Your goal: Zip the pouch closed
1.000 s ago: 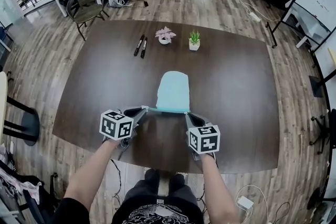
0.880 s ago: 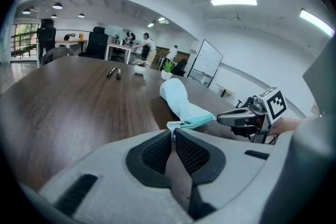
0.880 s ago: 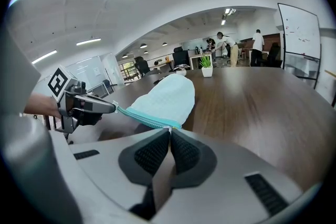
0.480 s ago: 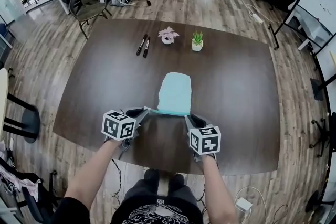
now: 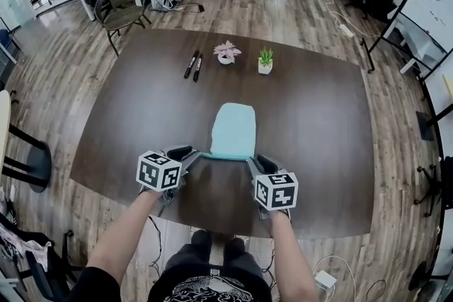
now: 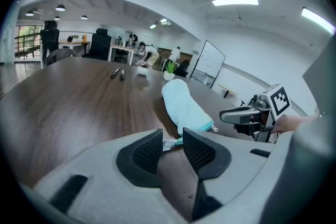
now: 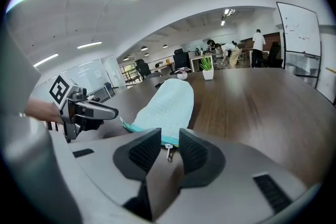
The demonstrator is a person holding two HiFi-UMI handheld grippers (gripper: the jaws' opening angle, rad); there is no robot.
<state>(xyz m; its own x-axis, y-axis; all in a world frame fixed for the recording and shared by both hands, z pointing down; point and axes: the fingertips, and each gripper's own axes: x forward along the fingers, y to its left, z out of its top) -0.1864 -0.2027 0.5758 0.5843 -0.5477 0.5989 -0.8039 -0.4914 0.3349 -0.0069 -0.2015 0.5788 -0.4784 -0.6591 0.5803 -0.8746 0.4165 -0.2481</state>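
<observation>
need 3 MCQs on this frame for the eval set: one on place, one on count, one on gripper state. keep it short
1. In the head view, where do the two black markers lie?
A) left of the pink plant
B) right of it
C) held in a gripper

2. How many potted plants stand on the table?
A) one
B) two
C) four

3. The jaws of the right gripper are:
A) shut on a marker
B) apart, with the zipper pull between them
C) shut on nothing

Key:
1 A: the markers lie left of the pink plant's pot.
2 B: only the pink plant and the green plant are there.
3 B: the right gripper view shows a gap on each side of the pull; the jaws have just been opening.
</observation>
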